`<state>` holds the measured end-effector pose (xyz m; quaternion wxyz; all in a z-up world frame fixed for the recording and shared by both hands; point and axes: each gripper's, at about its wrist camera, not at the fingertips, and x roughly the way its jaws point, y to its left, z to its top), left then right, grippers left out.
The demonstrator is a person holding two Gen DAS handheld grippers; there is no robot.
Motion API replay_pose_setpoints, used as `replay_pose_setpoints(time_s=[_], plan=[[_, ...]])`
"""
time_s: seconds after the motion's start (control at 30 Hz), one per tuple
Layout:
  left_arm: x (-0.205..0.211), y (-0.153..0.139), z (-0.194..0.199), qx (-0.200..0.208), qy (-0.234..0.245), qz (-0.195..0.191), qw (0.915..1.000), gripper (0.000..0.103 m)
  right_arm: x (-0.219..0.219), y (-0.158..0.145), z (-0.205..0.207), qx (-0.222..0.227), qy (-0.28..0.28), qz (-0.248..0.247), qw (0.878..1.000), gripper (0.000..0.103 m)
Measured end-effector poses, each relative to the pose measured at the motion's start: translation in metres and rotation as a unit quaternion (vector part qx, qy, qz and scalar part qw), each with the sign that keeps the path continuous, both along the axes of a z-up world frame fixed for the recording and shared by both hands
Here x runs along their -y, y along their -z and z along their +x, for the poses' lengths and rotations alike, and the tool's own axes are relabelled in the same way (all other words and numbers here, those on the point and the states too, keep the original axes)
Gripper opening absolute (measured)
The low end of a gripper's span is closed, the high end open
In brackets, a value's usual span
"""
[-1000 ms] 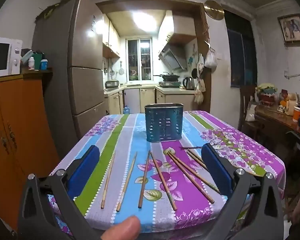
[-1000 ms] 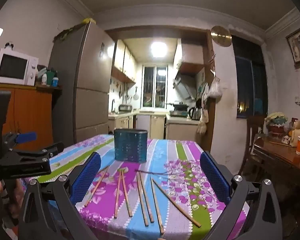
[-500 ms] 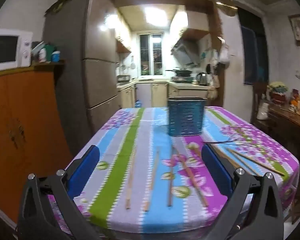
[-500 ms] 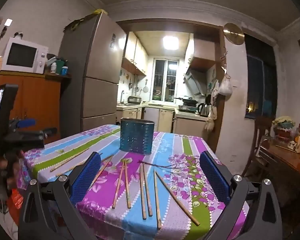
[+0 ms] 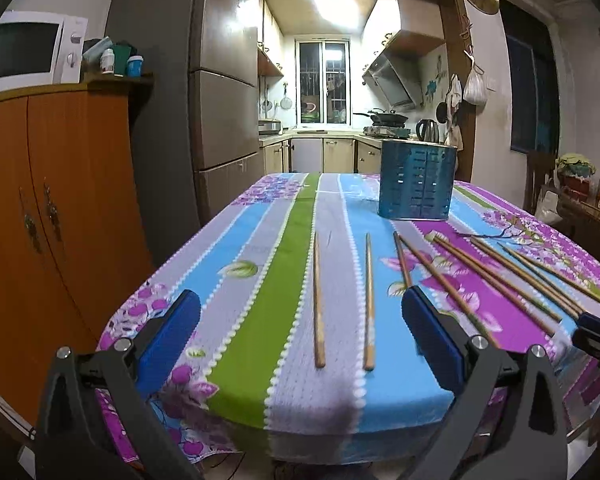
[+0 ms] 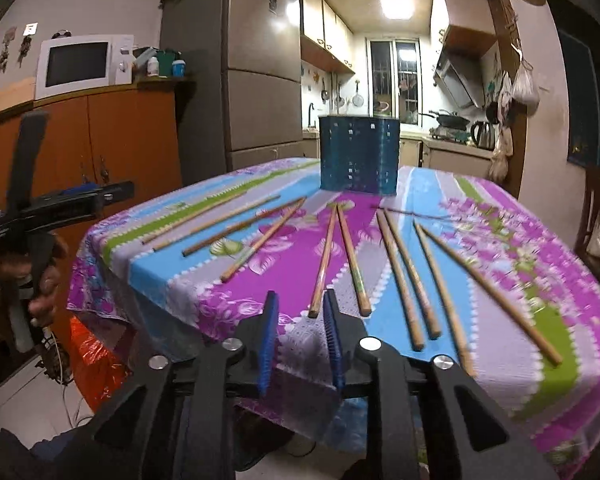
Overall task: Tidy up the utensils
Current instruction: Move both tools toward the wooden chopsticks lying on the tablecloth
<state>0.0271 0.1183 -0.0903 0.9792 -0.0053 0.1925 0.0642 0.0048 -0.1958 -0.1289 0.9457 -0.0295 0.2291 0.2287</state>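
Several wooden chopsticks [image 5: 318, 300] lie spread across the flowered tablecloth [image 5: 284, 276]; they also show in the right wrist view [image 6: 350, 256]. A blue perforated utensil holder [image 5: 418, 180] stands upright behind them, and it shows in the right wrist view [image 6: 358, 156] too. My left gripper [image 5: 300, 336] is wide open and empty above the table's near edge, with two chopsticks between its fingers. My right gripper [image 6: 300, 320] is narrowed to a small gap, empty, just short of the near chopstick ends [image 6: 314, 312]. The left gripper also appears in the right wrist view [image 6: 60, 200], at the far left.
An orange cabinet [image 5: 52, 208] with a microwave [image 5: 24, 52] stands left of the table, and a grey fridge [image 5: 196, 92] stands behind it. A side table with cups [image 5: 592, 204] is at the right. The kitchen lies beyond.
My right gripper has narrowed from wide open to a small gap and moved closer to the chopstick ends. My left gripper has shifted left along the table's edge and stays open.
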Motion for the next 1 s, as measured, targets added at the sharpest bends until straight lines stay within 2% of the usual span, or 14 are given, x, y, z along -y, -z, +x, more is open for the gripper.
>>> replay_pose_setpoints(time_s=[0.27, 0.4, 0.5, 0.6, 0.67, 0.87, 1.0], plan=[[0.004, 0.010, -0.002, 0.002, 0.019, -0.003, 0.9998, 0.097, 0.001, 0.013, 0.027, -0.005, 0.015, 0.011, 1.000, 0.021], [0.012, 0.016, -0.001, -0.003, 0.043, -0.004, 0.9991, 0.097, -0.003, 0.017, 0.031, -0.006, 0.012, 0.008, 1.000, 0.021], [0.020, 0.021, -0.001, -0.007, 0.063, 0.006, 0.9980, 0.094, -0.004, 0.019, 0.032, 0.000, 0.012, 0.010, 1.000, 0.019], [0.030, 0.029, 0.004, -0.011, 0.073, 0.013, 0.9972, 0.084, -0.001, 0.021, 0.033, 0.001, 0.013, 0.014, 1.000, 0.015], [0.028, 0.032, 0.005, -0.012, 0.071, 0.011, 0.9973, 0.072, 0.001, 0.021, 0.033, 0.000, 0.017, 0.019, 1.000, 0.010], [0.008, 0.040, 0.014, -0.027, 0.065, -0.009, 0.9975, 0.046, 0.001, 0.021, 0.033, 0.001, 0.019, 0.021, 1.000, 0.010], [0.025, 0.040, 0.007, -0.025, 0.095, 0.026, 0.9949, 0.039, 0.001, 0.021, 0.033, 0.001, 0.020, 0.021, 1.000, 0.010]])
